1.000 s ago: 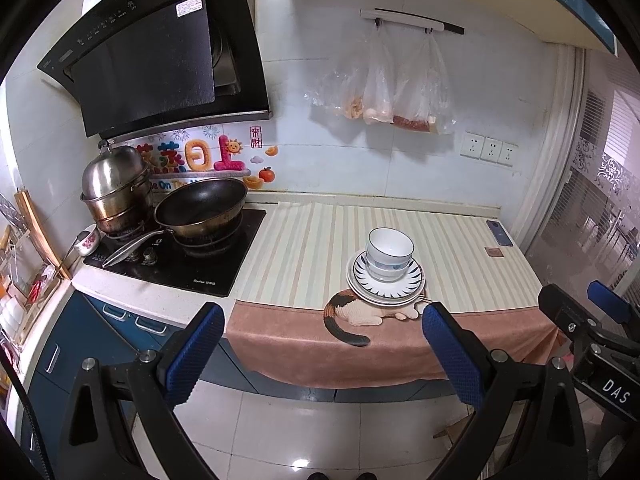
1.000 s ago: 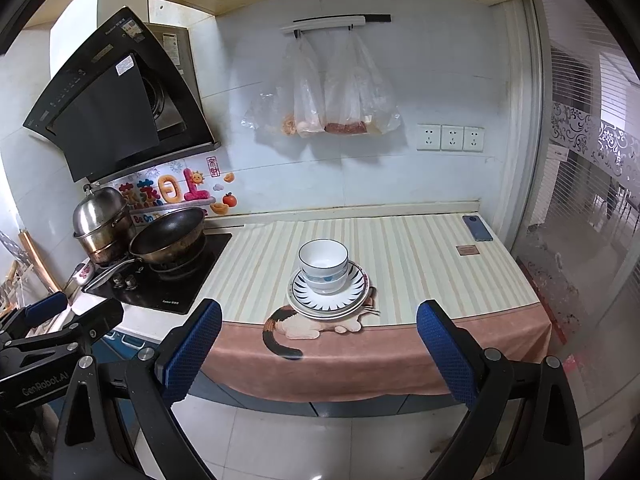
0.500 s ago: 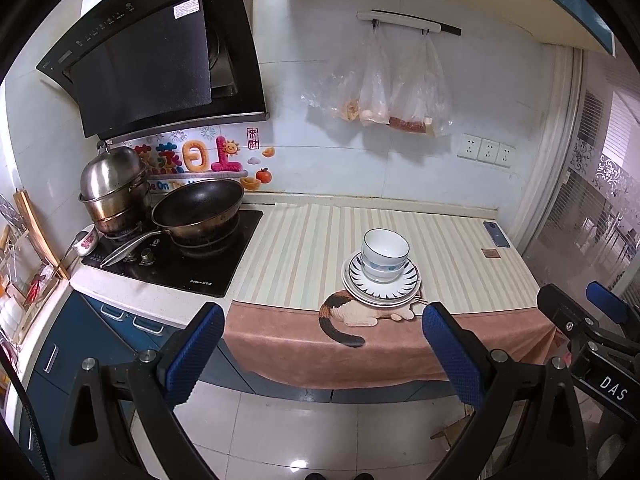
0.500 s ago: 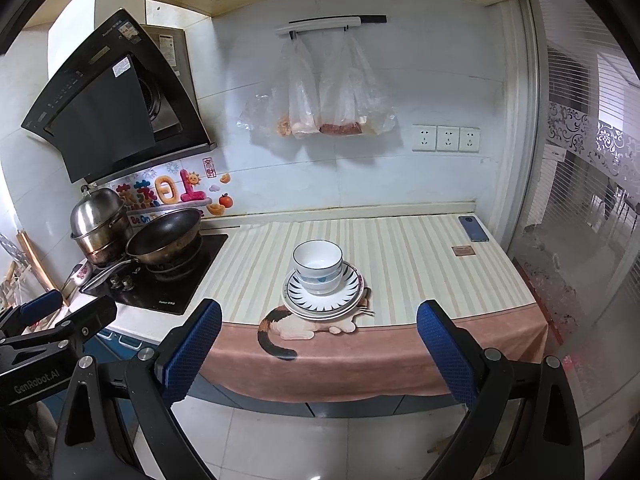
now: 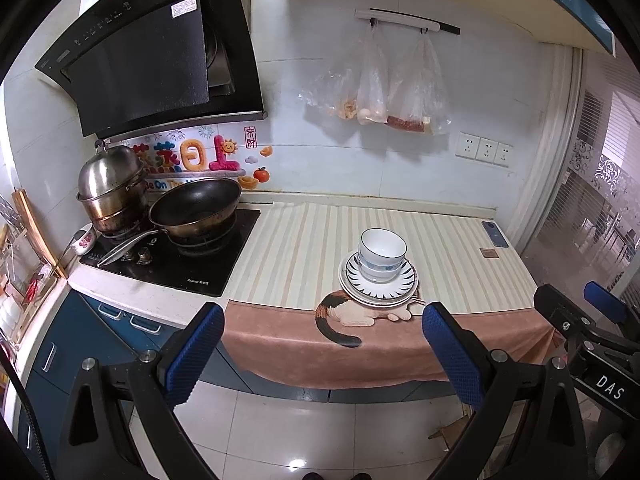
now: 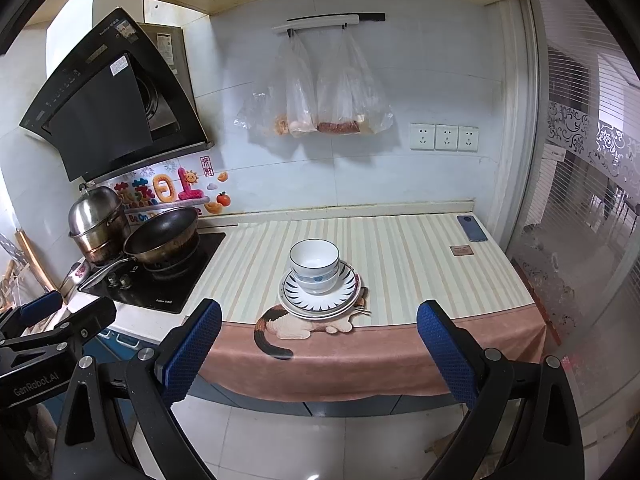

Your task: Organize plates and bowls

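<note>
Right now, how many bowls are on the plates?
2. One bowl sits nested inside the other bowl, both stacked on the plates near the counter's front edge. A third could be hidden between them; I can't tell.

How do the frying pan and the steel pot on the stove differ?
The frying pan is dark, shallow, open and has a long handle; the steel pot is shiny, taller and covered by a domed lid. The pan sits nearer the striped counter, the pot further left. Both rest on the stove.
</note>
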A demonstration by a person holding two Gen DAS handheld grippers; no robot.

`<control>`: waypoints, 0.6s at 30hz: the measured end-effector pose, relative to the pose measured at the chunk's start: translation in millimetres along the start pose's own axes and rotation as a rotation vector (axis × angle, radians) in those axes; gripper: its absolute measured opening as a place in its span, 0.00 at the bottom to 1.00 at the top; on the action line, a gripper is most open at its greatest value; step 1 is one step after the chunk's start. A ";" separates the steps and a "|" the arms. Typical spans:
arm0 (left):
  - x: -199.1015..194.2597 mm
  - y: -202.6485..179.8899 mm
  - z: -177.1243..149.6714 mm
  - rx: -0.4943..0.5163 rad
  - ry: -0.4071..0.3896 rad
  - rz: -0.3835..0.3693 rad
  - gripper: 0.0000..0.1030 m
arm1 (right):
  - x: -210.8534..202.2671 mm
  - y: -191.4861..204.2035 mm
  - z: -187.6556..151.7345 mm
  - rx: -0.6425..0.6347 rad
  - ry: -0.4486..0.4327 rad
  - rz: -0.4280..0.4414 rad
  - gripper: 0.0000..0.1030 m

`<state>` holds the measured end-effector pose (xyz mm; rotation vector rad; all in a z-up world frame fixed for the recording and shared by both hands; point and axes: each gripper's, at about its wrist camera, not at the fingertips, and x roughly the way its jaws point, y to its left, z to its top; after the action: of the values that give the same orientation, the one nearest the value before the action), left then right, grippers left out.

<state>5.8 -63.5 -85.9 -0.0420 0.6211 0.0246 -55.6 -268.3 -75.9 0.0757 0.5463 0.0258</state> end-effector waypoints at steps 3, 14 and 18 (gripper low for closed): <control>-0.6 -0.4 -0.6 -0.002 0.001 0.002 0.99 | 0.7 -0.8 0.1 0.002 0.002 0.002 0.97; 0.4 -0.8 0.1 -0.001 0.005 0.002 0.99 | 5.4 -4.7 0.1 0.002 0.006 0.003 0.97; 0.6 0.9 0.4 -0.001 0.002 0.004 0.99 | 7.6 -6.0 0.5 0.001 0.009 0.003 0.97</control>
<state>6.5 -62.6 -85.9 -0.0416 0.6236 0.0290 -48.9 -273.9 -79.9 0.0771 0.5547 0.0293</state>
